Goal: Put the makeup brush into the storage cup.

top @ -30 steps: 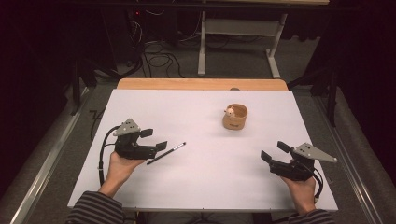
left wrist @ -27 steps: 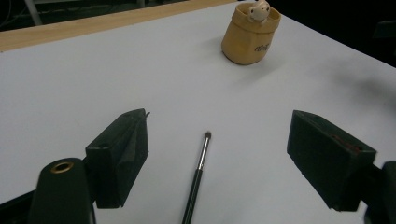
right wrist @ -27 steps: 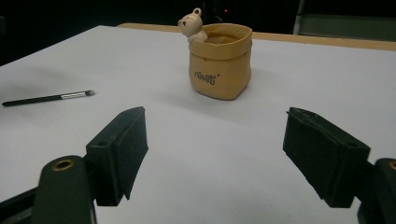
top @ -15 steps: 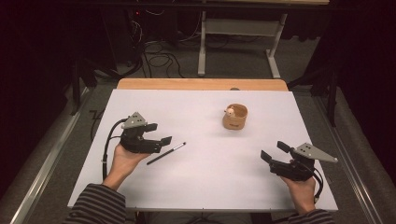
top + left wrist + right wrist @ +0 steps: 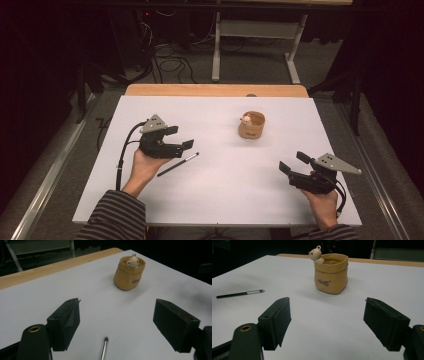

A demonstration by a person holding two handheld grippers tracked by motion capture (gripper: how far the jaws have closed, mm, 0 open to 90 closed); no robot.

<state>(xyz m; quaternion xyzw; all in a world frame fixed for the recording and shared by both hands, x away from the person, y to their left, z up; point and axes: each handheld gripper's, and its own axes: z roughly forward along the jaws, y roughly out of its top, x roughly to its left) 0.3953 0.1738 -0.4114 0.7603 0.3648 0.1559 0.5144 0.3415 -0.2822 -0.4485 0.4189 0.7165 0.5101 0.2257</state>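
Bear pot (image 5: 331, 273), dark lettering unreadable

The left gripper (image 5: 179, 138) is held with its jaws spread wide. The right gripper (image 5: 293, 163) sits well apart, jaws likewise parted, nothing between either pair

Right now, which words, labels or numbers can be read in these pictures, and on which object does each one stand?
Dark lettering on the front of the tan pouch-shaped holder: one short word in rounded letters, too blurred to read in either gripper view.
Brush: no readable text on it.
Left gripper and right gripper: no readable marks.
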